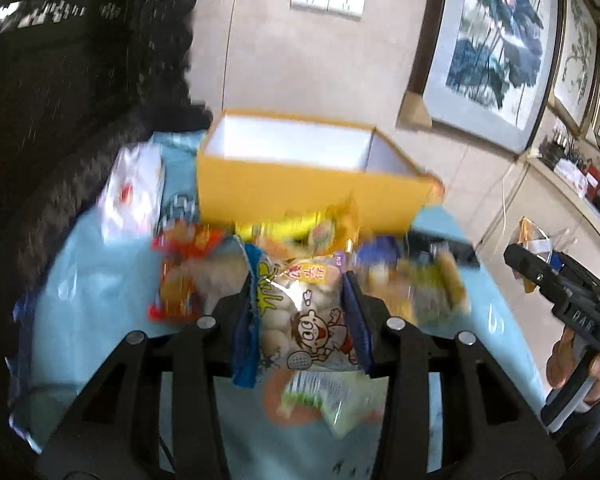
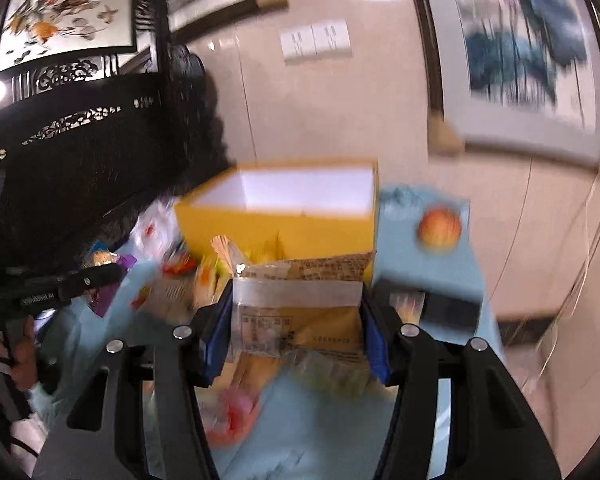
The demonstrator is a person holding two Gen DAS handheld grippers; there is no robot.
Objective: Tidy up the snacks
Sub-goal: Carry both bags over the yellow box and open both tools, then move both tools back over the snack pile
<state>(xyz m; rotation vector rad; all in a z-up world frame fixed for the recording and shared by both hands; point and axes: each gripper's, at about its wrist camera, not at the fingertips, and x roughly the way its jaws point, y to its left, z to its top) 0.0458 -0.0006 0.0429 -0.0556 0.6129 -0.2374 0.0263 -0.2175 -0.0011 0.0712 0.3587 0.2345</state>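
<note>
Nearest, we are gripping one snack in each gripper. Our left gripper [image 1: 300, 304] is pinching a clear cartoon-printed packet [image 1: 306, 320] between its blue pads [image 1: 244, 336], which are pressing on the bag's two side edges; our right gripper [image 2: 296, 320] is clamping a tan printed packet [image 2: 300, 316] in the same way, with the bag standing upright between the fingers. Both bags are hanging clear of the pale blue tablecloth [image 1: 100, 280].

Just beyond the fingertips, we are looking over loose snacks still waiting on the cloth: a red-orange packet [image 1: 180, 276] to the left and a heap of yellow and dark wrappers [image 1: 380, 252] lying against the box front. Blur is keeping us from reading them further.

Farther on, we are facing the yellow box [image 1: 284, 196], open-topped, white inside and apparently empty. We are judging it to be the destination, so the step in hand is the carry and drop. To do it well, we are advising that each bag clear the near rim before moving forward, that the two grippers enter apart, left and right, so they do not collide, and that the fingers part only once the bag is fully over the white interior.

Beyond the box, an apple-like fruit [image 2: 439, 227] is sitting on the cloth at the right, well clear of the path.
</note>
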